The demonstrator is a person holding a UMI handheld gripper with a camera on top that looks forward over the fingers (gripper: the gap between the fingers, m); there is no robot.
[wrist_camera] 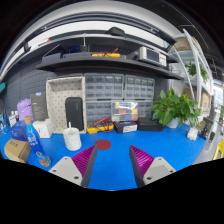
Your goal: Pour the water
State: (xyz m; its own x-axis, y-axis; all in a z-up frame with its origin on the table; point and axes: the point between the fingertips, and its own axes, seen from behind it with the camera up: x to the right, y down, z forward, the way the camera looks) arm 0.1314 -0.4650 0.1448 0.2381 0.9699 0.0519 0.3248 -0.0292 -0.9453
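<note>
My gripper hangs open over the blue table, and nothing lies between its fingers. Each finger carries a magenta pad on its inner face. Ahead of the left finger a small dark red disc lies flat on the table. Farther back and to the left stands a white cup. A clear water bottle with a blue label stands at the far left, well away from the fingers.
A cardboard box sits beside the bottle. At the back are cabinets with small drawers, a plastic bin, yellow tools and a green plant. A shelf runs above.
</note>
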